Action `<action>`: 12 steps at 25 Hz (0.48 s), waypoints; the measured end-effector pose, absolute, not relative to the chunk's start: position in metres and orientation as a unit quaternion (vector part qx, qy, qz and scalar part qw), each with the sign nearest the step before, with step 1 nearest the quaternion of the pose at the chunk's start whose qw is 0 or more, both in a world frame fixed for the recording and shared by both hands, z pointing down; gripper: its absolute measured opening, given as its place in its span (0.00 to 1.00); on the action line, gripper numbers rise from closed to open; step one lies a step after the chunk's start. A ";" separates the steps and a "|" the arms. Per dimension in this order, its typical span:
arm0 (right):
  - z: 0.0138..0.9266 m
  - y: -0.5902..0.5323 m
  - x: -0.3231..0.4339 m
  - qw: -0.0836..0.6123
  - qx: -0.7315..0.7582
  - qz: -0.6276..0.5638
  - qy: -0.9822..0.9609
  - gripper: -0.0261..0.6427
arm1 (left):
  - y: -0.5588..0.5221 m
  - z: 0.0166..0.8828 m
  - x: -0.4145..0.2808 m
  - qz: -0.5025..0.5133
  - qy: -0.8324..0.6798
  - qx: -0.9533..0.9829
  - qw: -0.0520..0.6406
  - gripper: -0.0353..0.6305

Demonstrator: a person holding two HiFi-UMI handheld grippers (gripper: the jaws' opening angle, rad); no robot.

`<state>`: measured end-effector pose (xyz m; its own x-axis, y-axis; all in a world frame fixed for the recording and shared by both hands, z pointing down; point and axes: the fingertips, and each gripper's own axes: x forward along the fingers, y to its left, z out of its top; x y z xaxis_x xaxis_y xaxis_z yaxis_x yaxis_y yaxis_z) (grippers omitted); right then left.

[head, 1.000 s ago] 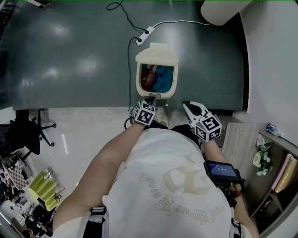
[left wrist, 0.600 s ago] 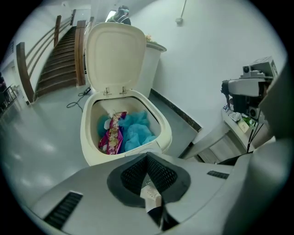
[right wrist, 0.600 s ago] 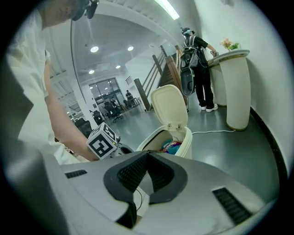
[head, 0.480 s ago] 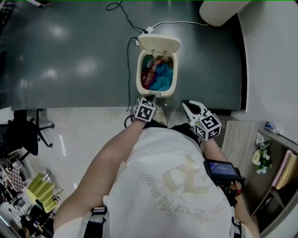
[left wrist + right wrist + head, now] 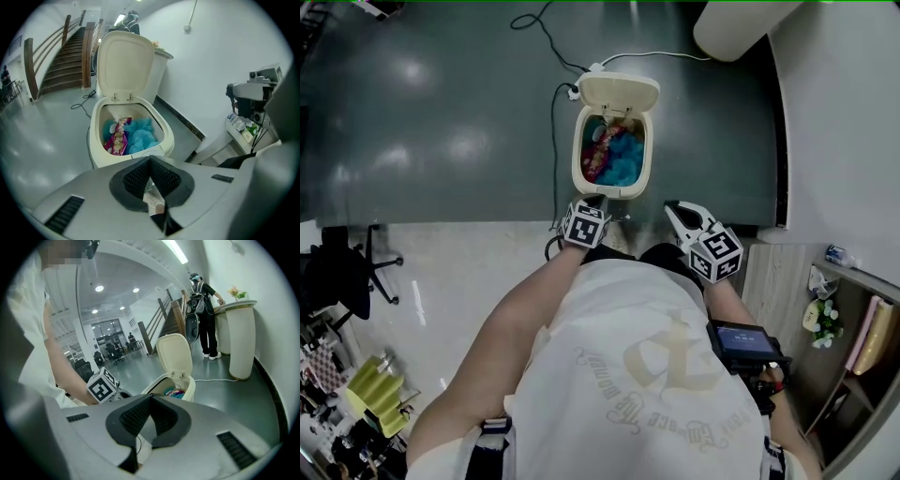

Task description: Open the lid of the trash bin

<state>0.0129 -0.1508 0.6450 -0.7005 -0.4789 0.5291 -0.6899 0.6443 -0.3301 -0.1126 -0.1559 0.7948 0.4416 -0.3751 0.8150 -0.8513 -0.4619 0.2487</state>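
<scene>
A cream trash bin (image 5: 577, 159) stands on the dark floor with its lid (image 5: 619, 92) swung up and back. Blue material and a pink wrapper (image 5: 602, 155) lie inside. My left gripper (image 5: 593, 203) is shut and empty, just short of the bin's front edge. In the left gripper view the bin (image 5: 98, 154) and its upright lid (image 5: 125, 63) sit right beyond the closed jaws. My right gripper (image 5: 682, 215) is also shut and empty, off to the right of the bin. Its view shows the bin (image 5: 190, 392), the lid (image 5: 174, 355) and the left gripper's marker cube (image 5: 102, 385).
A white power strip with cables (image 5: 574, 91) lies behind the bin. A cream pedestal (image 5: 736, 23) stands at the back right by the wall. A wooden shelf (image 5: 834, 319) is to my right, an office chair (image 5: 347, 272) to my left. A person (image 5: 204, 319) stands at the pedestal.
The lid has swung from partly raised to fully upright, exposing the bin's contents. Both grippers have stayed near the bin's front.
</scene>
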 end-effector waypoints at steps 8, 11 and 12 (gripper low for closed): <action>0.628 -0.155 -0.002 0.192 0.323 0.243 -0.894 0.05 | -0.145 0.758 -0.139 0.319 -0.427 0.780 0.327 0.07; 0.621 -0.163 -0.005 0.185 0.315 0.232 -0.901 0.05 | -0.148 0.744 -0.145 0.299 -0.446 0.778 0.325 0.07; 0.618 -0.164 -0.003 0.184 0.313 0.229 -0.903 0.05 | -0.149 0.737 -0.144 0.288 -0.451 0.780 0.325 0.07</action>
